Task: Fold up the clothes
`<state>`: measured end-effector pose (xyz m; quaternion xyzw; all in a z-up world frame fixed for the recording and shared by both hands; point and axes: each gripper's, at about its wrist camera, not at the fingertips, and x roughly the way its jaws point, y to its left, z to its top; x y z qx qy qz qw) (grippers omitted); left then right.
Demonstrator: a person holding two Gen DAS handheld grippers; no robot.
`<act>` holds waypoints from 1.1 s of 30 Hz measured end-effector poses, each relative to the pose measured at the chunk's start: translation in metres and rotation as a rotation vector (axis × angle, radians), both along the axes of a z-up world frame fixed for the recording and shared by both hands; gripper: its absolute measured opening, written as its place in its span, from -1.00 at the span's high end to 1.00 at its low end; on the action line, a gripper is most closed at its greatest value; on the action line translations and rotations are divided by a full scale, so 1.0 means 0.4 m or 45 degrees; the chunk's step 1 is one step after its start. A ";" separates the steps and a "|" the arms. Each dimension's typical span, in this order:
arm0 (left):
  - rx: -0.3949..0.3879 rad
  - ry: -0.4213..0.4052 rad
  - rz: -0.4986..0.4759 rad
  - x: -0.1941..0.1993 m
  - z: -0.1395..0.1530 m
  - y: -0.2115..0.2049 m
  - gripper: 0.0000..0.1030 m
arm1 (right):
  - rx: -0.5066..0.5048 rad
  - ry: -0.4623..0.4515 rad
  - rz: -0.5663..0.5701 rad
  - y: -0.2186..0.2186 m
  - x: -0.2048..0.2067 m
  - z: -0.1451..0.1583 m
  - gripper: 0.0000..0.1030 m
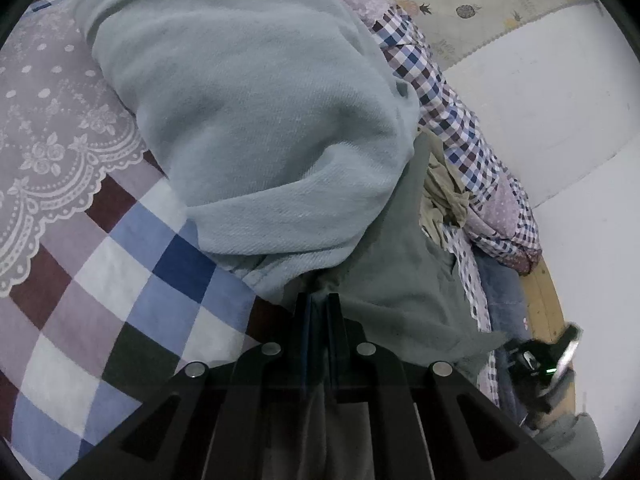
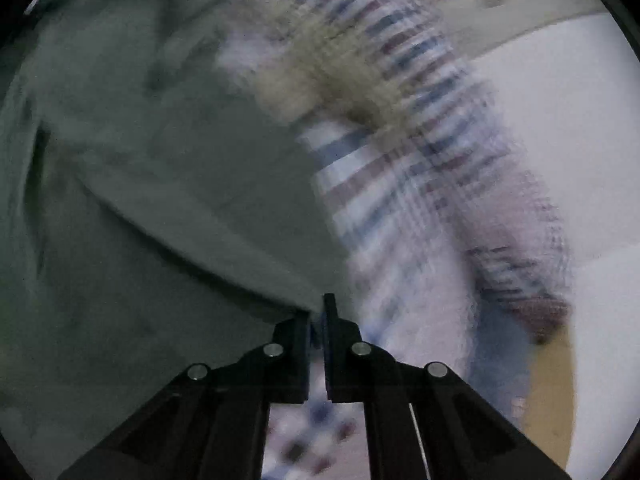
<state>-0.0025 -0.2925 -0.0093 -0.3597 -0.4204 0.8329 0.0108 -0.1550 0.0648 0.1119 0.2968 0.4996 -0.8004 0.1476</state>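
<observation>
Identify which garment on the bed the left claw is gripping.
The left claw is shut on the pale grey-green soft knit garment, which is bunched directly ahead of it, not the crumpled beige cloth lying further right by the checked bedding.

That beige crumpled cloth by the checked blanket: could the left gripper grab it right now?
Probably not yet. The left gripper is shut on the green garment, whose folds lie between it and the beige cloth. It would need to let go first.
</observation>
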 end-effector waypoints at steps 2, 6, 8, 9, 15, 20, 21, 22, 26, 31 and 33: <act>0.000 0.006 -0.003 -0.005 0.002 0.007 0.88 | -0.067 0.147 -0.002 0.010 0.045 0.058 0.94; 0.015 0.007 0.013 -0.001 0.002 0.004 0.88 | -0.056 0.195 0.015 0.030 0.124 0.068 0.93; 0.042 0.014 0.023 0.001 0.001 -0.002 0.88 | -0.003 0.093 0.017 0.048 0.147 0.022 0.93; 0.053 0.022 0.027 0.002 0.003 -0.004 0.88 | 0.005 -0.007 0.008 0.062 0.151 -0.006 0.93; 0.066 0.038 0.035 -0.002 0.010 -0.002 0.88 | 0.042 -0.494 -0.052 0.135 0.192 -0.105 0.89; 0.080 0.018 0.042 -0.002 -0.002 -0.005 0.88 | -0.167 -0.737 -0.093 0.196 0.178 -0.051 0.47; 0.074 0.018 0.042 -0.002 0.000 -0.004 0.88 | -0.261 -0.770 -0.101 0.211 0.168 -0.026 0.29; 0.067 0.019 0.042 -0.002 0.002 -0.003 0.88 | -0.399 -0.759 -0.116 0.225 0.145 0.008 0.21; 0.045 0.023 0.044 -0.001 0.004 0.000 0.88 | -0.637 -0.647 -0.323 0.258 0.028 0.036 0.15; 0.041 0.011 0.049 -0.001 -0.005 0.000 0.88 | -0.602 -0.656 -0.429 0.204 -0.095 -0.054 0.15; 0.040 0.011 0.053 0.000 -0.006 -0.002 0.88 | -0.591 -0.620 -0.445 0.180 -0.126 -0.073 0.18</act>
